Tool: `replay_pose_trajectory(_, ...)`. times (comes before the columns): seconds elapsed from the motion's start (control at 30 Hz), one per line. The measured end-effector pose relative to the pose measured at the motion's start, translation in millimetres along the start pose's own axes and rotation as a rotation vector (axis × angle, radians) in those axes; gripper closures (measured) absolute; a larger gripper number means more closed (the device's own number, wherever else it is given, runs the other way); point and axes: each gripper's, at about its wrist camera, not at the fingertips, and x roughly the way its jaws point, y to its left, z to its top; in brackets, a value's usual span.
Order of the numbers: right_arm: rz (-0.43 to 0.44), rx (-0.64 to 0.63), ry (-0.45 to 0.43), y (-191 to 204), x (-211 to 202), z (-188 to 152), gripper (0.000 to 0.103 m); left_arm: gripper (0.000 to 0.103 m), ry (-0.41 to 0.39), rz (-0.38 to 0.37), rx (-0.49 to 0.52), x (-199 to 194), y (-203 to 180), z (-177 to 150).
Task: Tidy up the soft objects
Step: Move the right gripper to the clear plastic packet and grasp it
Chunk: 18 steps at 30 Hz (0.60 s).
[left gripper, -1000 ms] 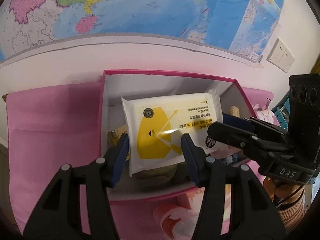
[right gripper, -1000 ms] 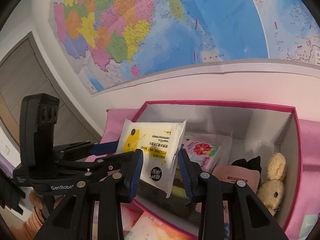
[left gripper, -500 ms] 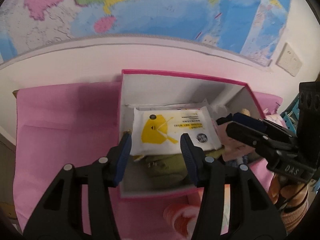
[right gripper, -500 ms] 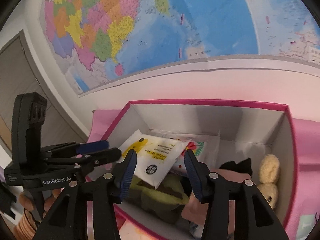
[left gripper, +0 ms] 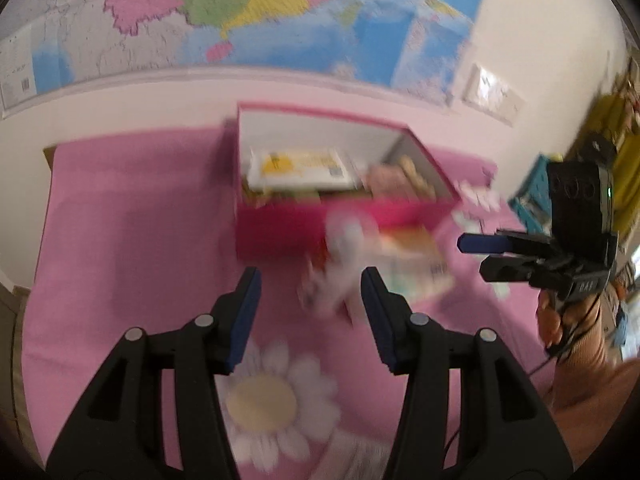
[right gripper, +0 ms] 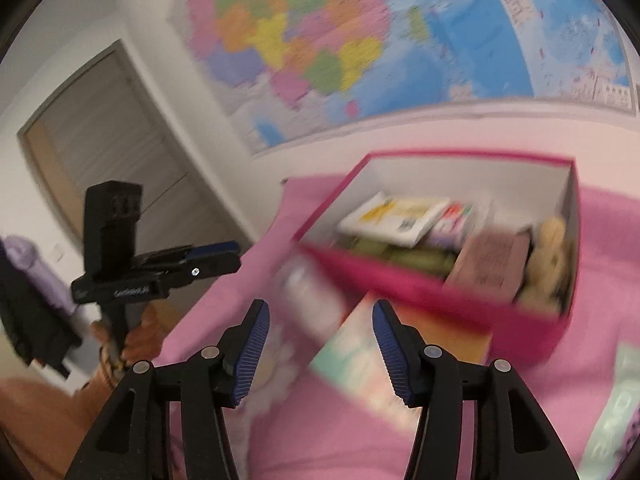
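Right wrist view: a flat packet [right gripper: 360, 360] lies on the pink worktop [right gripper: 600, 240] near the box [right gripper: 400, 292], just ahead of the right gripper [right gripper: 320, 354], long axis slanting toward its empty, opening fingers. The left gripper [left gripper: 310, 314], also open and empty, faces a blurred white toy [left gripper: 340, 264]. Blur hides the packets' labels.

Both wrist cameras look obliquely down, sharing the pink box [left gripper: 280, 232] [right gripper: 440, 296].

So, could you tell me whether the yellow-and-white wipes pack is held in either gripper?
No, the wipes pack lies inside the pink box, and nothing sits between either gripper's pads.
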Motion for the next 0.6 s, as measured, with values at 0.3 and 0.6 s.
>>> replay_pose_trajectory(0.3,0.124,0.036,0.249,30,30,-84,0.048,0.049,0.198,-0.032,-0.070,18,4,-90)
replay_pose_trajectory(0.6,0.220,0.056,0.443,62,74,-137,0.052,0.049,0.245,-0.072,-0.151,14,7,-135)
